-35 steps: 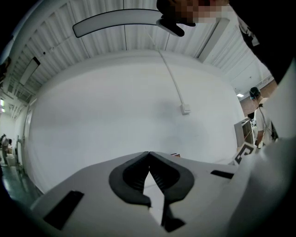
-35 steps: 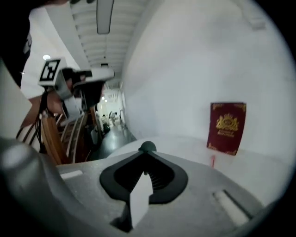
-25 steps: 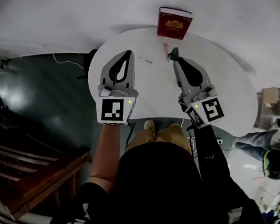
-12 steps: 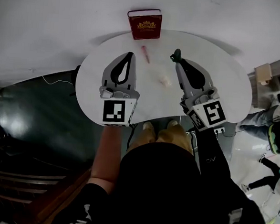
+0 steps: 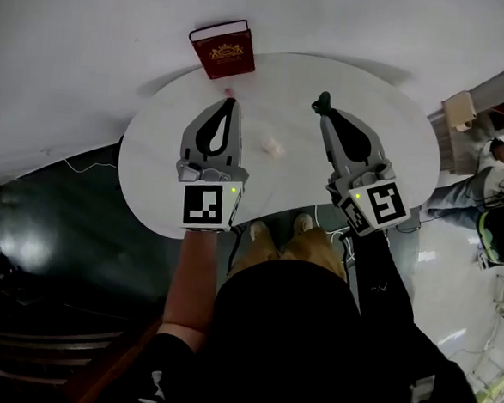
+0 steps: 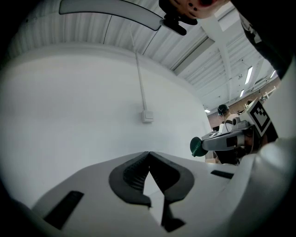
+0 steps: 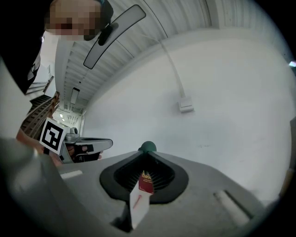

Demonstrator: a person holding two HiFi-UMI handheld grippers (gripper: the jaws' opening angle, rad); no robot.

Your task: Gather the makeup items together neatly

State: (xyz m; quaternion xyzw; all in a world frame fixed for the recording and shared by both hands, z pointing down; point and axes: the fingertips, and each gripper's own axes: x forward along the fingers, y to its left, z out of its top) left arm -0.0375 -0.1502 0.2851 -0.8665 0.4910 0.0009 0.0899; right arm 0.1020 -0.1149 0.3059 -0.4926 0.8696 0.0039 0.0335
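**Both hand-held grippers level over the table, the right one pinching a green item**

The left hand-held gripper (image 5: 232, 103) reaches forward over the round white table (image 5: 394, 137), held level at the end of a bare forearm. Its jaws meet at the tips with nothing between them. The right hand-held gripper (image 5: 324, 105), on a dark-sleeved arm, lies alongside it and well apart, angled slightly inward. Its jaws are closed on a small dark green item (image 5: 322, 98) that juts past the tips. What kind of item it is cannot be told.

A small pale item (image 5: 273, 145) lies on the table between the two grippers, touching neither. A thin pink stick (image 5: 228, 91) lies just beyond the left gripper's tip and is partly hidden by it. A dark red box (image 5: 221, 49) with gold print sits at the table's far edge, by the white wall. It is in line with the gap between the right gripper's jaws.

The person's shoes (image 5: 271, 232) show at the table's near edge. Other people (image 5: 491, 230) stand on the pale floor off to the right.
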